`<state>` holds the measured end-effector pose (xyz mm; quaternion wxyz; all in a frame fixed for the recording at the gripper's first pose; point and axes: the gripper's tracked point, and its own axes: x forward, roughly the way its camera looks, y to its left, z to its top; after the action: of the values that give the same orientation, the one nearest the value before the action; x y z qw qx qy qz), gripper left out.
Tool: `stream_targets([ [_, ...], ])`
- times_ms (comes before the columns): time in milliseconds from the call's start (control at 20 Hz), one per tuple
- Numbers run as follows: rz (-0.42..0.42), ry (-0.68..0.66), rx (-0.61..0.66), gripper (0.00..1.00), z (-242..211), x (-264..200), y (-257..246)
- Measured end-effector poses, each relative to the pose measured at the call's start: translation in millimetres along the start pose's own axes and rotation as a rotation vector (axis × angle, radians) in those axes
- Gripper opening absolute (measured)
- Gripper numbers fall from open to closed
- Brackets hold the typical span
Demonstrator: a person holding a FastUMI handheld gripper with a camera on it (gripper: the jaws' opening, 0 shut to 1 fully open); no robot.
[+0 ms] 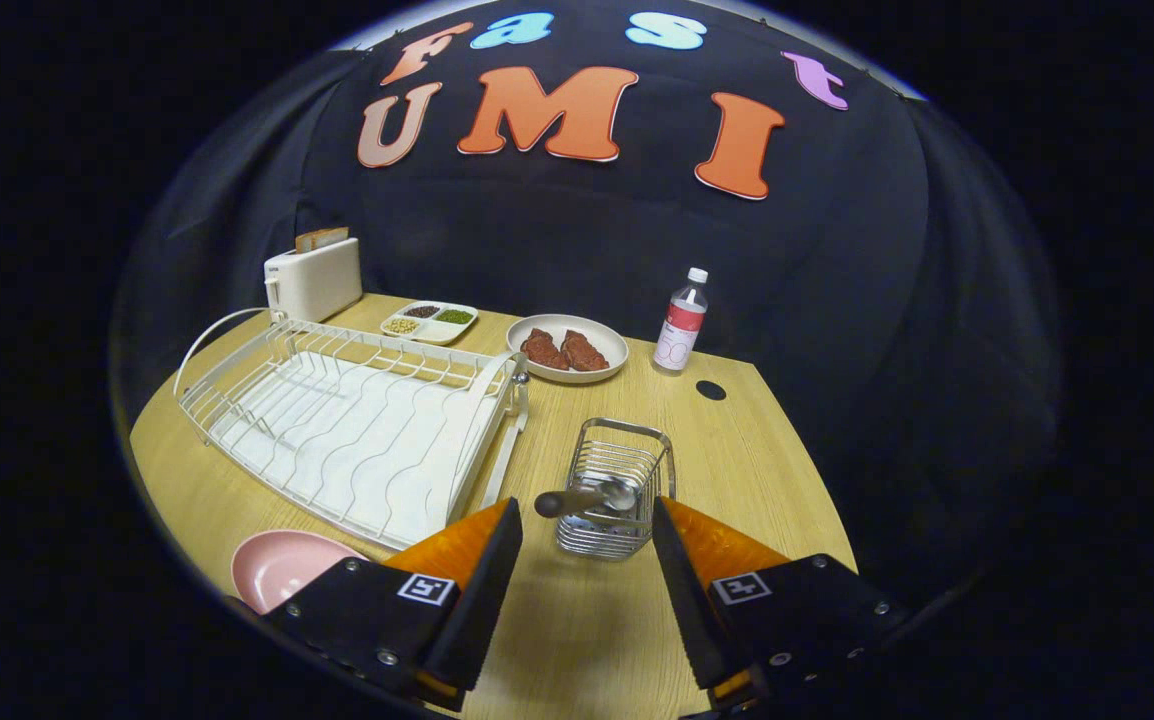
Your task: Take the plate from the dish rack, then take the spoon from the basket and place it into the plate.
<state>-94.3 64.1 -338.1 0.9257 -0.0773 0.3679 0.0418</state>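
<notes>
My gripper [585, 530] is open above the wooden table [757, 450], with nothing between its fingers. Just ahead of the fingertips stands a small wire basket [617, 488]. A spoon [585, 498] leans in it, its handle sticking out toward the left finger. A pink plate [282, 565] lies flat on the table to the left of the left finger, partly hidden by it. The white wire dish rack [357, 420] sits beyond the plate and left of the basket, with nothing standing in it.
A white toaster [314, 280] stands at the far left behind the rack. Beside it lie a divided tray of seeds [429, 322] and a white dish with brown meat [567, 348]. A water bottle [681, 322] stands at the back right, near a dark hole [710, 390].
</notes>
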Motion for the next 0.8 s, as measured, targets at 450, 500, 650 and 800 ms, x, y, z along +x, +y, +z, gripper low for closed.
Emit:
stream_targets([
  [450,-0.036,-0.1,0.009,0.53,12,34,-6],
  [500,-0.029,-0.105,0.009,0.49,13,35,-4],
  [650,-0.05,-0.146,-0.024,0.32,20,33,-5],
  [800,-0.014,-0.144,0.035,0.15,25,32,-4],
])
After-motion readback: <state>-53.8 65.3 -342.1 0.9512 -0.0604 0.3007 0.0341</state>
